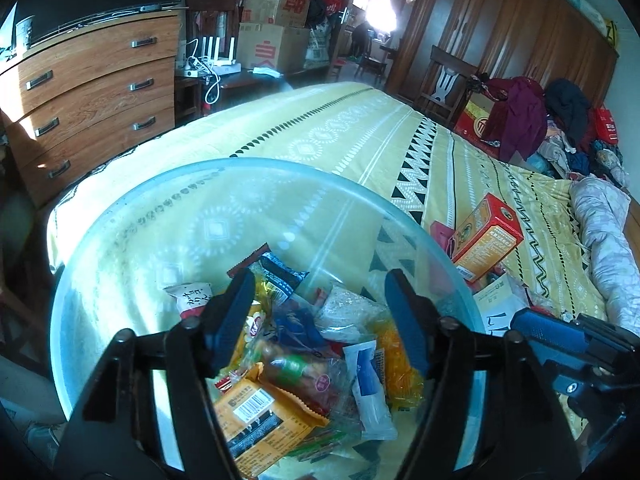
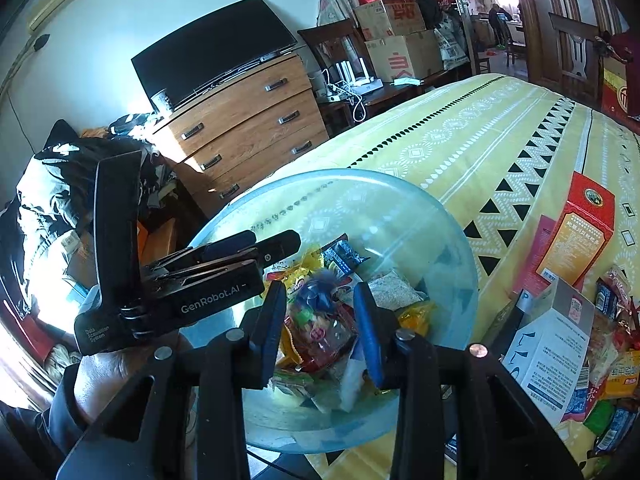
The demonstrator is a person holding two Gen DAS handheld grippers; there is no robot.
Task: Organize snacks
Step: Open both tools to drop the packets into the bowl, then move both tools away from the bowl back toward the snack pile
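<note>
Left wrist view: the left claw (image 1: 320, 320) hangs over a clear glass bowl (image 1: 132, 216) that sits on the bed (image 1: 360, 128), on its yellow patterned cover. Its two blue pads (image 1: 236, 320) stand spread with nothing pinched between them. Below the gap lies a heap of wrapped snacks (image 1: 304, 364) in the bowl: an orange packet with a barcode (image 1: 260, 412) at 7 o'clock of the heap, a white and blue sachet (image 1: 370, 384) at 4 o'clock, a dark blue wrapper (image 1: 280, 272) at 12 o'clock. Outside the bowl, at 3 o'clock, an orange-red box (image 1: 486, 236) lies tilted on the cover, and a white carton (image 1: 500, 304) sits just below it. The tip of the right claw (image 1: 548, 332) shows at the 4 o'clock edge. A wooden dresser (image 1: 92, 92) stands at 10 o'clock of the picture.

Right wrist view: the right claw (image 2: 322, 332) points into the same bowl (image 2: 448, 248), over the snack heap (image 2: 320, 320). Its blue pads stand apart with a narrow gap; the wrappers seen through the gap lie lower in the bowl, and I cannot tell whether the pads touch any of them. The left claw (image 2: 256, 242) reaches in from 9 o'clock, above the bowl's near rim, held by a hand (image 2: 108, 376) at 8 o'clock. At 3 o'clock the orange-red box (image 2: 580, 232) leans on the cover, the white carton (image 2: 552, 340) beside it, and more loose snack packets (image 2: 616, 360) lie at 4 o'clock.
</note>
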